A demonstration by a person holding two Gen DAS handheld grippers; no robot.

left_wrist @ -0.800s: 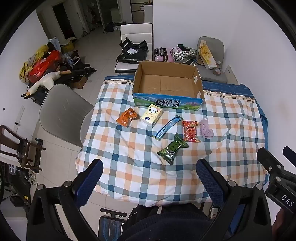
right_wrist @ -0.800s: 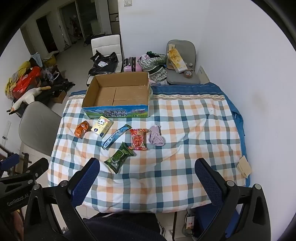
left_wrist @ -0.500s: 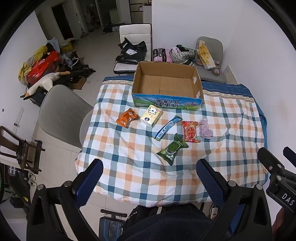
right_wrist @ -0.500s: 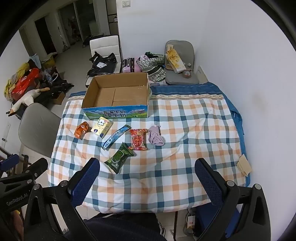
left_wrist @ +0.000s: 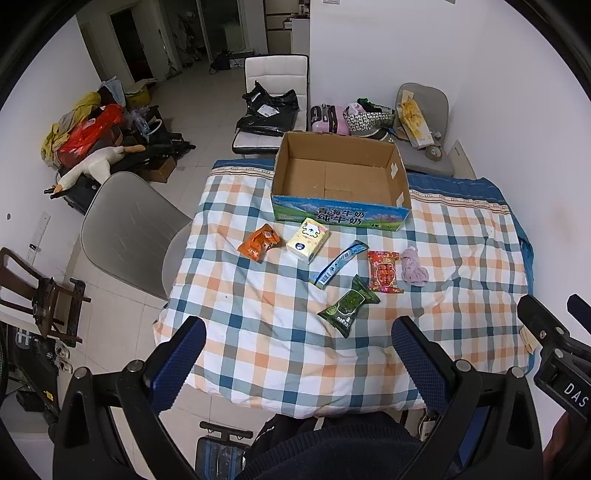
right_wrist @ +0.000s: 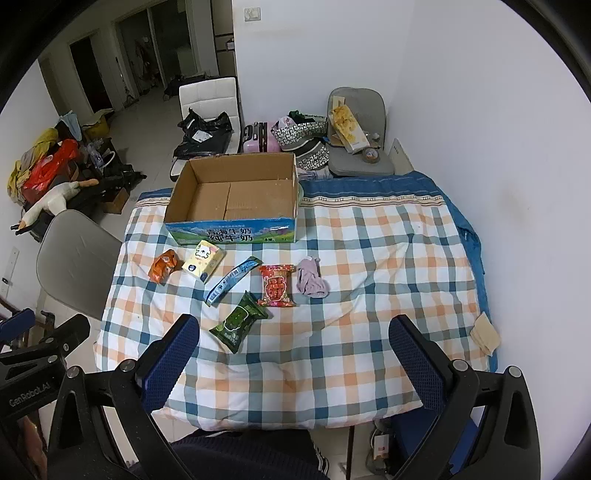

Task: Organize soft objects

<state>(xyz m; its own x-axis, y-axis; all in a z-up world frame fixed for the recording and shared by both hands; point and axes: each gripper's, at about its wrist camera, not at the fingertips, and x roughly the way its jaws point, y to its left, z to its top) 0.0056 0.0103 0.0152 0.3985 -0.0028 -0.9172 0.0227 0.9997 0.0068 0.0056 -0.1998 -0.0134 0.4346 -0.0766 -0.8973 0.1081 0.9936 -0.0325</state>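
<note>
Checked quilted cloth is spread over the table. Behind, an empty cardboard box is set; before it lie crinkly packets, a tissue pack and a limp mauve rag. Both grippers are held open above the near edge, nothing gripped.

Only the aim of the two tools has changed. The left gripper has tipped slightly upward, so in its view the cardboard box and the green packet in front of it lie a little lower in the frame. The right gripper has tipped up the same way: the box sits lower, and the light switch on the wall behind the box shows fully.
</note>
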